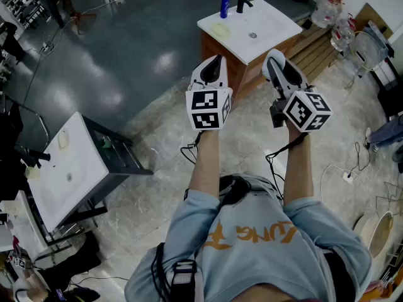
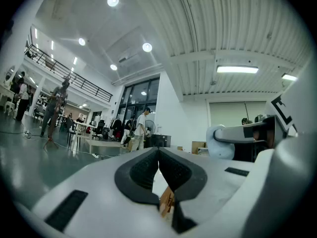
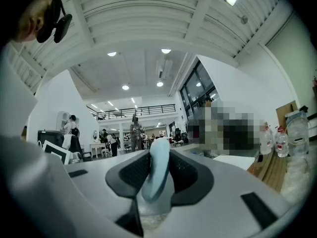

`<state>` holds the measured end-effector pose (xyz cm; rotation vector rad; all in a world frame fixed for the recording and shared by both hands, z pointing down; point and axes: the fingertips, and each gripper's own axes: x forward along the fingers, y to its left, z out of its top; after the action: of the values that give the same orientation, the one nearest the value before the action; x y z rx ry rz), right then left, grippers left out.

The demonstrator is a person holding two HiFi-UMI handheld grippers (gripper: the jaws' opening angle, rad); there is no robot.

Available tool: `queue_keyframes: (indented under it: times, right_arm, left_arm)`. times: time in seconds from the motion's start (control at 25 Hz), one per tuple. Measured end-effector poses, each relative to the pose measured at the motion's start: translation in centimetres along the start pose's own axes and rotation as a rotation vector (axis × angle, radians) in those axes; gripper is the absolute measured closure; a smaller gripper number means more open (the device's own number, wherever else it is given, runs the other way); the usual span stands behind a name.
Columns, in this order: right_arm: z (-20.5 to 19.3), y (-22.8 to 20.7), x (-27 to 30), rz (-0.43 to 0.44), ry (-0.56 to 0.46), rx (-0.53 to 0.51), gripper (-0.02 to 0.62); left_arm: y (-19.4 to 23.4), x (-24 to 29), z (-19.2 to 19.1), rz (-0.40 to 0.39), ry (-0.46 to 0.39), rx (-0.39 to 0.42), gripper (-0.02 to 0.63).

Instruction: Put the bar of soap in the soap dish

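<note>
A pale blue bar of soap stands on edge between the pads of my right gripper, which is shut on it. In the head view that gripper is held level, just short of a white sink top on a wooden cabinet. A small pale yellow-green dish lies at the sink top's left edge, beside a blue bottle and a black tap. My left gripper is level alongside. Its jaws meet with nothing between them.
A second white sink unit stands at the left. Water bottles and wooden pallets lie beyond the cabinet at the right. Cables trail over the floor. People stand far off in the hall.
</note>
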<state>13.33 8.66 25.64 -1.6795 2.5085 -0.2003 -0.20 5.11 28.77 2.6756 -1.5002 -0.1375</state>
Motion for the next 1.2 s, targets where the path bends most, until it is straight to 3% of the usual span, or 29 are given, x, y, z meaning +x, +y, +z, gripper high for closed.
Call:
queue_keyframes:
  times: [0.36,1.2]
  right_arm:
    - [0.5,1.2,1.0,0.026,-0.013,0.027,0.459]
    - [2.9,1.6,4.3,0.015,0.002,-0.101,0.459]
  left_arm:
    - [1.6,-0.7,0.7,0.016,-0.028,-0.014,0.581]
    - [5.6,0.8,2.0,0.032,-0.115,-0.109,0.581]
